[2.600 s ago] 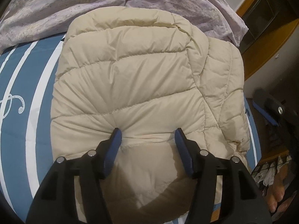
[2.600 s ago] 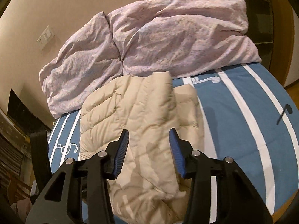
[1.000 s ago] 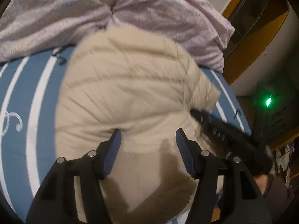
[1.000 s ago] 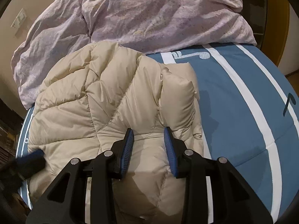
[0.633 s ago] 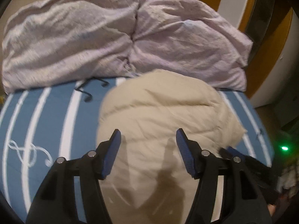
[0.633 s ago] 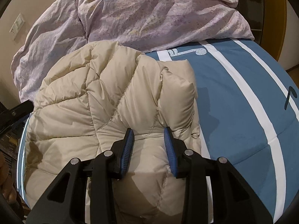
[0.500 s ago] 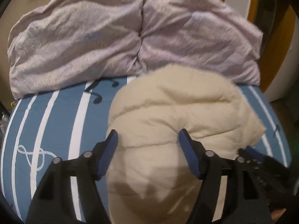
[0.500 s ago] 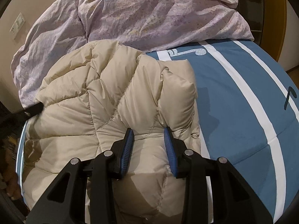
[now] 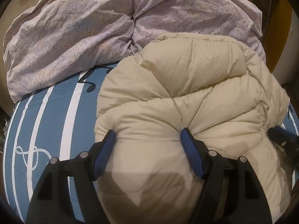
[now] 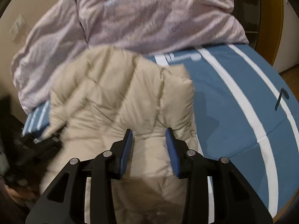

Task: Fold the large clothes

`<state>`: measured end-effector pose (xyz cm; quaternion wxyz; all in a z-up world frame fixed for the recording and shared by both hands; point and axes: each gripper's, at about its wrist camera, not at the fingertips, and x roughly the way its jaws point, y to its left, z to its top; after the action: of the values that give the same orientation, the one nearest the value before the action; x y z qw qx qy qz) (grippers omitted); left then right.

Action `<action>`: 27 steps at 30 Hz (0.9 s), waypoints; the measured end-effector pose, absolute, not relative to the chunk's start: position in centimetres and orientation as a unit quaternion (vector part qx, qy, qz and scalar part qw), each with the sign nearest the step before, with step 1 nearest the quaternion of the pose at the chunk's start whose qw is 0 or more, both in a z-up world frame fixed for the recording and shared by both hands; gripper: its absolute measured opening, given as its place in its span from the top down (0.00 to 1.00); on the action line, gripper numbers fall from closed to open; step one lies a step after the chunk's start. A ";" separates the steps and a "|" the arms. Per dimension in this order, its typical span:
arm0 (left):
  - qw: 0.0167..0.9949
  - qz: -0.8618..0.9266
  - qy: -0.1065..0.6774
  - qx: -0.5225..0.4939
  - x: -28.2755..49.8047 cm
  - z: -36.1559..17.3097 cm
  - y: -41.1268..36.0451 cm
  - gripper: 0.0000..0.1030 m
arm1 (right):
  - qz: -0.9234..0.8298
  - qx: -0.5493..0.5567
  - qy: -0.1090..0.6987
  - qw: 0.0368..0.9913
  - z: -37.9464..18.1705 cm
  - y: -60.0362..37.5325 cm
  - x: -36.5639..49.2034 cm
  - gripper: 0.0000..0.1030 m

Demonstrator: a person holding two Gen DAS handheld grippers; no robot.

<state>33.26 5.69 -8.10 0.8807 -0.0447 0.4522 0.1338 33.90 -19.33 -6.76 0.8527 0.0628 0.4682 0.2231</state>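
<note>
A cream quilted puffer jacket (image 9: pixel 186 97) lies folded in a puffy bundle on the blue striped bed; it also shows in the right wrist view (image 10: pixel 119 102). My left gripper (image 9: pixel 147 136) is open, its blue pads apart over the jacket's near edge, holding nothing. My right gripper (image 10: pixel 149 132) is open just above the jacket's near right part. The right gripper shows as a dark blur at the right edge of the left wrist view (image 9: pixel 282 136). The left gripper shows blurred at the left in the right wrist view (image 10: pixel 39 143).
Two crumpled lilac pillows (image 9: pixel 78 28) lie at the head of the bed, touching the jacket's far edge. The blue sheet with white stripes (image 10: pixel 243 102) spreads to the right. A wall socket (image 10: pixel 16 28) and a wooden door frame (image 9: pixel 280 18) stand behind.
The left gripper has swung round to face the pillows and come closer to the jacket. The right gripper has pulled back slightly and its jaws have opened wider. The jacket stays folded.
</note>
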 end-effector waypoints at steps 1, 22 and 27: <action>0.880 0.134 0.453 -0.046 33.3 -8.1 5.7 0.30 | 0.228 0.068 0.459 0.856 -6.2 -19.4 33.8 0.57; 0.895 0.153 0.413 -0.077 32.9 -8.5 6.6 0.15 | 0.196 -0.030 0.374 0.906 -9.9 -15.6 34.3 0.47; 0.899 0.166 0.399 -0.073 32.8 -8.5 6.4 0.12 | 0.203 -0.015 0.380 0.902 -10.4 -15.7 34.9 0.46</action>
<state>32.78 6.45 -8.52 0.8991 -0.0727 0.3986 0.1656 34.92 -15.65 -10.36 0.9022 -0.0146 0.3802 0.2031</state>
